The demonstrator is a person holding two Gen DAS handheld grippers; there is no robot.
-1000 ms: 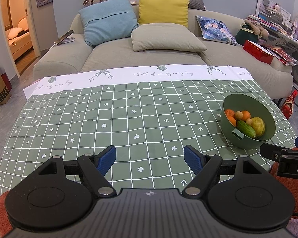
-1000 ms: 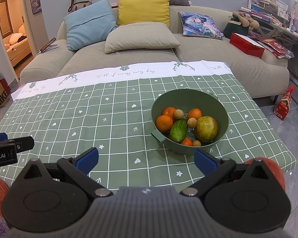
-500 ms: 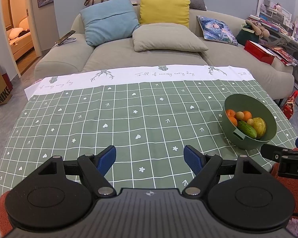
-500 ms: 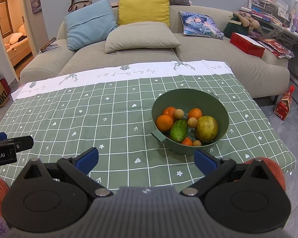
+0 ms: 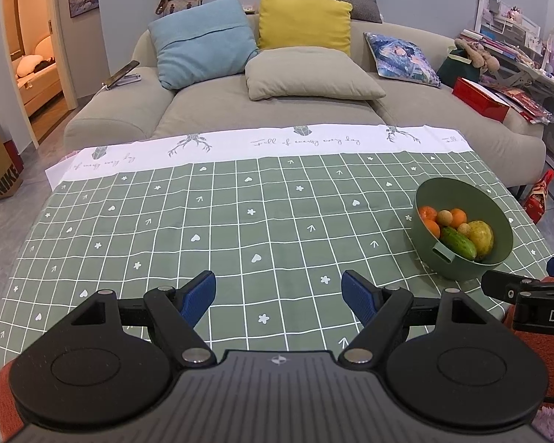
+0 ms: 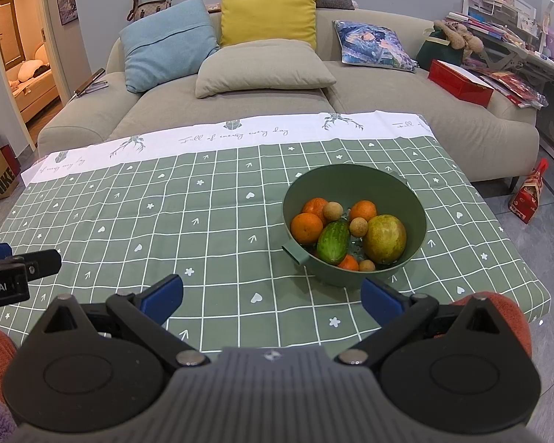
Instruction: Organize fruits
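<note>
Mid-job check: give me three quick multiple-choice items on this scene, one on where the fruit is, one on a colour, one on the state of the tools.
1. Where is the fruit?
A. Scattered over the tablecloth
B. Inside the green bowl
C. On the sofa

2. What colour is the cucumber?
A. Green
B. Purple
C. White

3. What state is the right tool in?
A. Shut on an orange
B. Shut on the bowl rim
C. Open and holding nothing

Answers: 1 B, every piece lies in the bowl. 2 A, its skin is green beside an orange. 3 C, its blue fingers stand wide apart over the tablecloth; the left tool likewise.
</note>
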